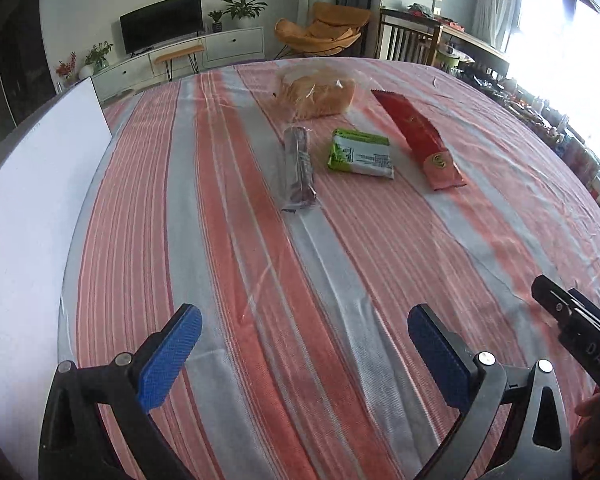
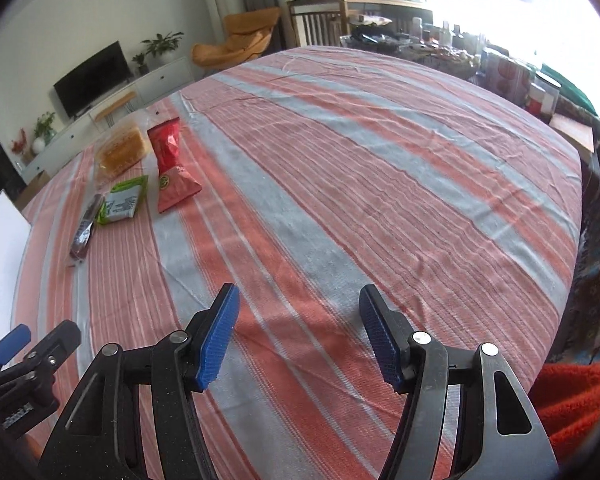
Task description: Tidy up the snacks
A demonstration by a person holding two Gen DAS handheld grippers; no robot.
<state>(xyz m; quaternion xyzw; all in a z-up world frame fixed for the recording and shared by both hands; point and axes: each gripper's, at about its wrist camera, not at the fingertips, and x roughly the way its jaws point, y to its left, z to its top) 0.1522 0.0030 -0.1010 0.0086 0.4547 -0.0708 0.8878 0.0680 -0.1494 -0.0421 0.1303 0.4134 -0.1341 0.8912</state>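
Note:
Several snacks lie in a row on the striped tablecloth (image 1: 228,200): a bagged loaf of bread (image 1: 318,94), a long red packet (image 1: 418,140), a green and white pack (image 1: 360,154) and a dark wrapped bar (image 1: 299,168). My left gripper (image 1: 304,350) hovers open over the near cloth, well short of them, nothing between its blue pads. In the right wrist view the bread (image 2: 120,152), red packet (image 2: 172,160), green pack (image 2: 122,200) and bar (image 2: 85,228) sit far left. My right gripper (image 2: 298,332) is open and empty above bare cloth.
A white board (image 1: 32,208) stands along the table's left edge. Part of the right gripper (image 1: 572,320) shows at the left view's right border. Cluttered shelves and boxes (image 2: 512,76) line the far right side. An orange-red cloth (image 2: 572,400) sits at the near right corner.

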